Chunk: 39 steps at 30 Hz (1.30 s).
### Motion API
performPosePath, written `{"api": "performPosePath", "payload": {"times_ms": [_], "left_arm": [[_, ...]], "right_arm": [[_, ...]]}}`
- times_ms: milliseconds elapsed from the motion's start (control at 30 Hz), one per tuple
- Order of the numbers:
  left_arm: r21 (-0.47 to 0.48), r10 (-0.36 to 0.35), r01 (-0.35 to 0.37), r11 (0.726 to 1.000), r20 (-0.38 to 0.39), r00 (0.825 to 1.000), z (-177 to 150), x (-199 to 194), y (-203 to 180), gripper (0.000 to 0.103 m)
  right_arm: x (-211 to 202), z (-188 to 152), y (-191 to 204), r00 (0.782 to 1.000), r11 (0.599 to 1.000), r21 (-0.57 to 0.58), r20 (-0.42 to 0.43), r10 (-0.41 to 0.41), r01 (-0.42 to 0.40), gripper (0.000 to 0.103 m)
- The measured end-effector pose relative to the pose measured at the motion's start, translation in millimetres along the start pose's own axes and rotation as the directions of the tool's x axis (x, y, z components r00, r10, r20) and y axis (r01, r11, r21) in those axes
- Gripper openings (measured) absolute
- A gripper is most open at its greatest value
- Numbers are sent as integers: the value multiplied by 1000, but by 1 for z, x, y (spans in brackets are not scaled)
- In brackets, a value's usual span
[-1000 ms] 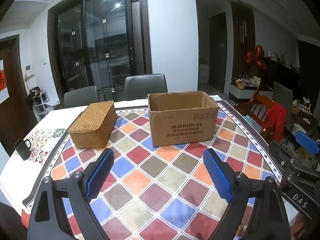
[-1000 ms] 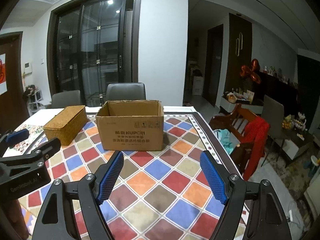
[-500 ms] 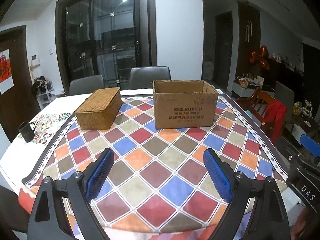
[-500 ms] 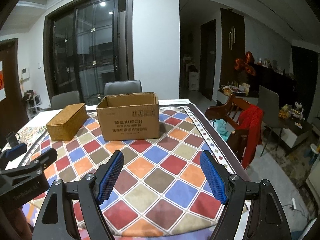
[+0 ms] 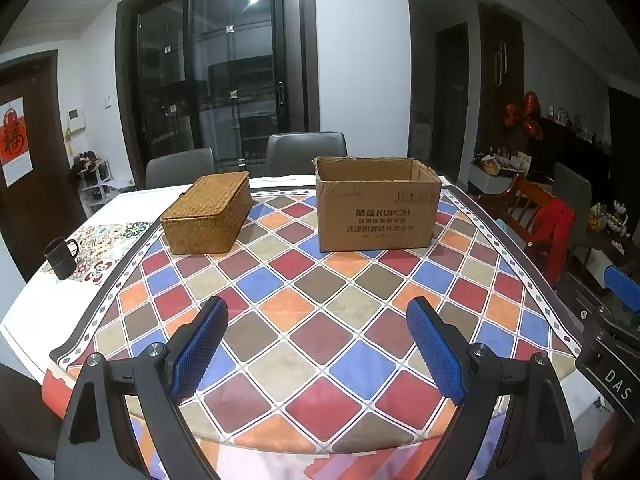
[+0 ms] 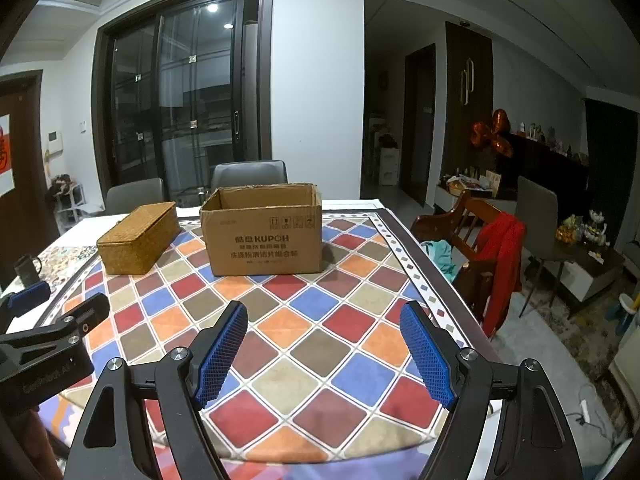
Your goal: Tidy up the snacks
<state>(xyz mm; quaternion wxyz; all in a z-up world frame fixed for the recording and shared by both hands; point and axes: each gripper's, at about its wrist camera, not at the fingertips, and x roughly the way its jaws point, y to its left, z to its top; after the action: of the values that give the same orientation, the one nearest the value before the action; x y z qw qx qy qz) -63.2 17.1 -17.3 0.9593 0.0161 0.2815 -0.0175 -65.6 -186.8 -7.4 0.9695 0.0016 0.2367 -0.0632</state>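
An open cardboard box (image 5: 376, 204) stands at the far side of the table with the checkered cloth (image 5: 320, 300); it also shows in the right wrist view (image 6: 262, 230). Its inside is hidden. A lidded woven basket (image 5: 208, 212) sits to its left, also in the right wrist view (image 6: 138, 238). No snacks are visible. My left gripper (image 5: 316, 352) is open and empty over the table's near edge. My right gripper (image 6: 326, 356) is open and empty beside it, to the right.
A black mug (image 5: 60, 258) stands at the table's left edge on a patterned mat. Grey chairs (image 5: 306, 152) stand behind the table. A wooden chair with a red garment (image 6: 500, 252) is close to the table's right side.
Both grippers have pulled back from the box and basket toward the near edge of the table. Both stayed open and empty.
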Motion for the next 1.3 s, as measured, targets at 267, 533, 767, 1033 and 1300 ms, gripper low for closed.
{"api": "performPosePath", "payload": {"times_ms": [267, 533, 767, 1033, 1300], "left_arm": [[1, -2, 2, 1000, -7, 1000, -2, 2, 0, 91], [5, -3, 3, 1000, -8, 1000, -5, 2, -1, 91], [3, -3, 3, 1000, -6, 1000, -5, 2, -2, 91], [2, -3, 3, 1000, -4, 1000, -5, 2, -2, 91], [3, -2, 2, 1000, -5, 1000, -5, 2, -1, 91]], "right_arm": [[0, -2, 0, 1000, 1000, 2, -7, 3, -3, 79], [0, -2, 0, 1000, 1000, 3, -8, 4, -4, 79], [1, -1, 0, 1000, 1000, 2, -6, 4, -4, 79], [1, -2, 0, 1000, 1000, 3, -8, 5, -5, 79], [2, -2, 2, 1000, 1000, 3, -10, 6, -6, 79]]}}
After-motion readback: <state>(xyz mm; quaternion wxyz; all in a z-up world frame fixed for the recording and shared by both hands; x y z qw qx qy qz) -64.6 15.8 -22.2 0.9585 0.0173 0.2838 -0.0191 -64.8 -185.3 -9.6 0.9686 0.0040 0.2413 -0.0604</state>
